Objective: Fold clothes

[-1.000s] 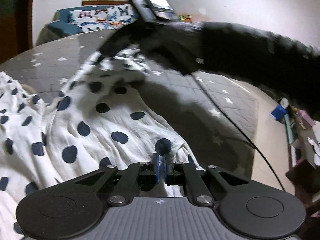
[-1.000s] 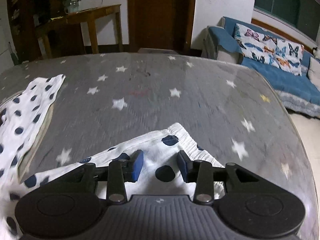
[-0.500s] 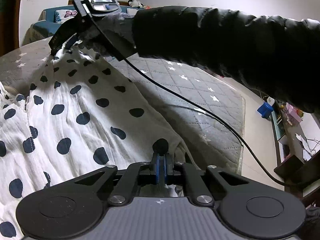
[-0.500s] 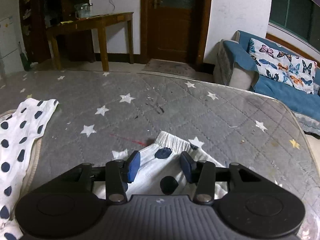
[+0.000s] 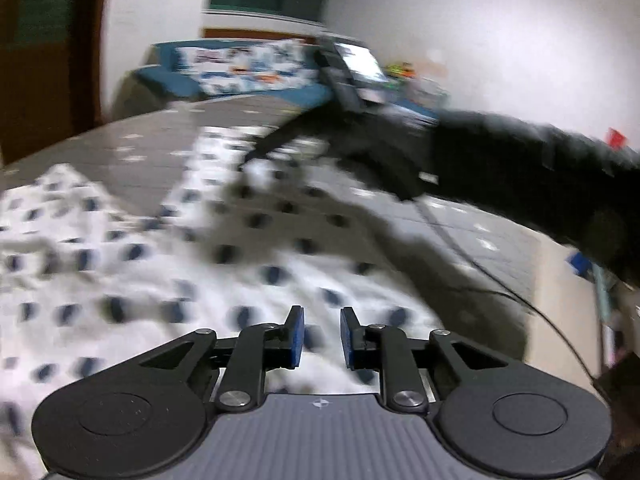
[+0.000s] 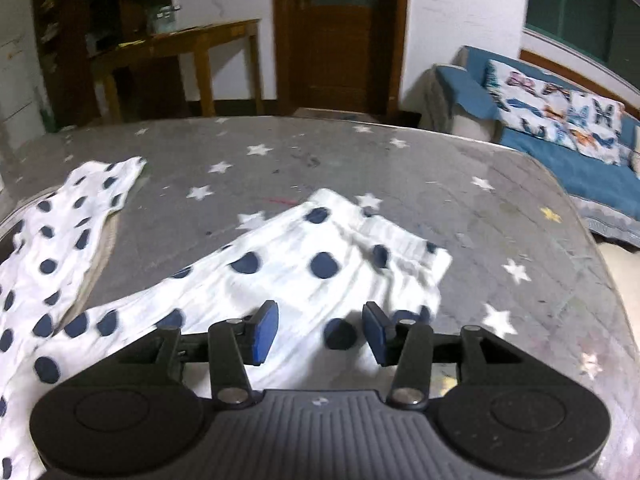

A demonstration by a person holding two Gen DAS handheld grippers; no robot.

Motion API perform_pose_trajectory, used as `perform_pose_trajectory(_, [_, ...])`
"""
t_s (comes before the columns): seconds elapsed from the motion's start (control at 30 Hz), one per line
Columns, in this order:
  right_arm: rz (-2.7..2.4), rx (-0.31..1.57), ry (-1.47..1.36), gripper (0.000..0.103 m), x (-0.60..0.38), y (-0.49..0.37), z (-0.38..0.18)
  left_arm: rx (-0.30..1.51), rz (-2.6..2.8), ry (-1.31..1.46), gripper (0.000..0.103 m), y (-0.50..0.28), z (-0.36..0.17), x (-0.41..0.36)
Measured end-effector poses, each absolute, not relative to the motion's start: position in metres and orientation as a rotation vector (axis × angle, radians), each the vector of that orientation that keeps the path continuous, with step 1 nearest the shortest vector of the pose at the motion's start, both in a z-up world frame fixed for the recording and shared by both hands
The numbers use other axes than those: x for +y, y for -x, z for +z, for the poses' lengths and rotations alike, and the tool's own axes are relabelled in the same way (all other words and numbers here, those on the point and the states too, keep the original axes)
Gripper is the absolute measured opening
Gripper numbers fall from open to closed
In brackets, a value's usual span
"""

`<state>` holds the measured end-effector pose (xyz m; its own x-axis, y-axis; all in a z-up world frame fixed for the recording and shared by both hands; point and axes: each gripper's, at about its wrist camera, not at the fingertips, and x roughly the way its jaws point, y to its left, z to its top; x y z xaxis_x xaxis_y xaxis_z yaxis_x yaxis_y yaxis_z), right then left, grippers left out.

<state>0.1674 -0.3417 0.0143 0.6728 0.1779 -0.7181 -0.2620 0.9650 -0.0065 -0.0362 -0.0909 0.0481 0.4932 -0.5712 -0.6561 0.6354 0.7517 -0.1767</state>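
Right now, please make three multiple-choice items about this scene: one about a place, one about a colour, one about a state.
1. Where does the polka-dot garment lie?
A. on the grey star-patterned surface
B. on the blue sofa
C. on the wooden table

2. What colour are the garment's dots?
A. red
B. dark blue
C. yellow

3. How do the jaws of the right gripper stand?
A. shut on the cloth
B. shut on nothing
C. open, over the cloth

Answers:
1 A: the right wrist view shows the cloth spread over the starred grey cover.
2 B: navy spots show on white fabric.
3 C: a clear gap separates the blue pads, with cloth visible between them.
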Motion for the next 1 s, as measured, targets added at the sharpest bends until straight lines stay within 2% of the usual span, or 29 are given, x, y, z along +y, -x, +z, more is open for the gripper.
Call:
perform_pose_trajectory(0.23, [0.253,0.793,0.093,0.047,-0.346,-0.164,0.015,0.764,-0.442,-0.030,0.022,-0.046,0.057,-0.042])
perform_pose_trajectory(0.37, [0.253,0.790,0.087,0.054,-0.346,-0.163,0.011,0.752,-0.336,-0.045,0.021,-0.094,0.058,-0.027])
perform_pose_trajectory(0.57, [0.266,0.789,0.088,0.060,-0.344,-0.163,0.010,0.767,-0.273,-0.063,0.020,-0.159,0.045,-0.023])
perform_pose_trajectory(0.77, [0.288,0.777,0.087,0.061,-0.346,-0.162,0.009,0.805,-0.257,-0.039,0.020,-0.216,0.023,-0.022])
perform_pose_trajectory(0.9, [0.294,0.769,0.102,0.063,-0.345,-0.163,0.008,0.779,-0.246,-0.051,0.020,-0.234,0.017,-0.024])
perform_pose_trajectory(1.0, [0.297,0.761,0.108,0.069,-0.346,-0.164,0.007,0.756,-0.232,-0.048,0.020,-0.244,0.014,-0.026])
